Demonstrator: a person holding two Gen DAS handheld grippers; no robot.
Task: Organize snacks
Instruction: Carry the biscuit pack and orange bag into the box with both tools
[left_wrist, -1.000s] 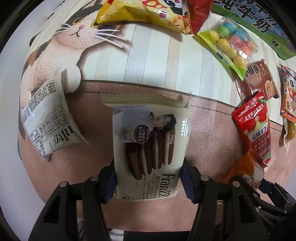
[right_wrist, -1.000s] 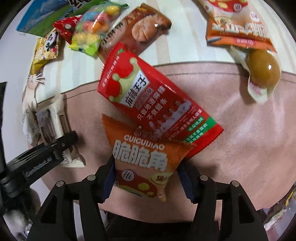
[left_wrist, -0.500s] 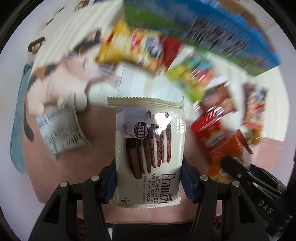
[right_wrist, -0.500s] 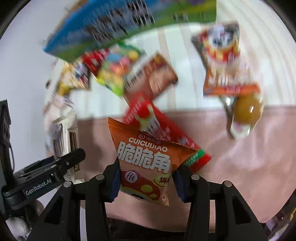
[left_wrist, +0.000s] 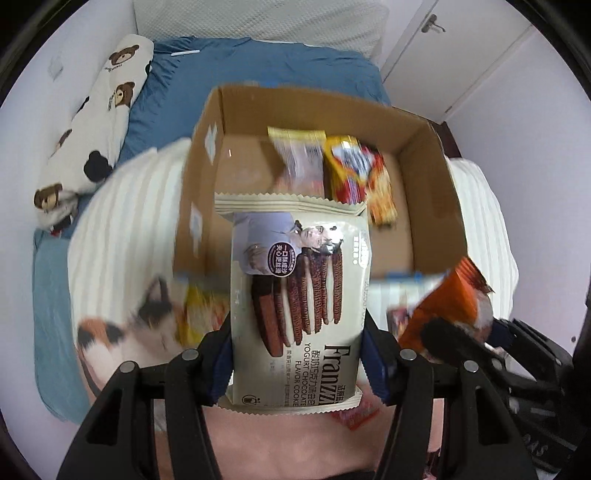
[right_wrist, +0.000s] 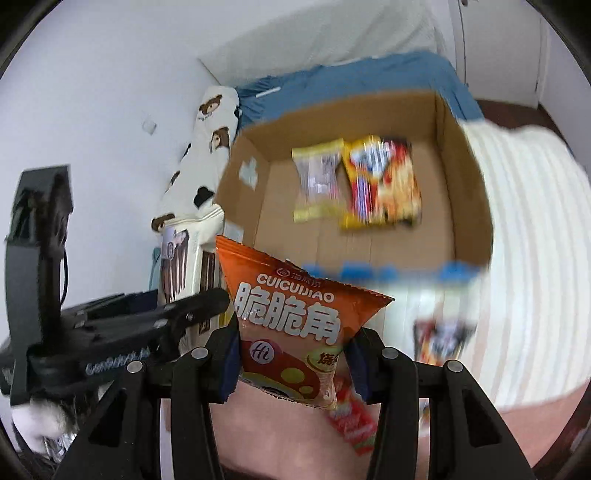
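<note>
Snacks were held aloft in both tools: the left tool (left_wrist: 297, 363) pinched a cream Franzzi cookie packet (left_wrist: 295, 299) by its lower sides, and the right tool (right_wrist: 293, 360) pinched an orange Cuicuijiao chip bag (right_wrist: 291, 317) near its bottom. Beyond them stood an open cardboard box (right_wrist: 463, 184) on a striped, cat-printed blanket (left_wrist: 122, 221), with a yellow-edged clear packet (right_wrist: 318, 181) and a red-and-yellow packet (right_wrist: 382, 184) side by side on its floor. A bear-print pillow (left_wrist: 103, 110) lay on the blue bed behind.
</note>
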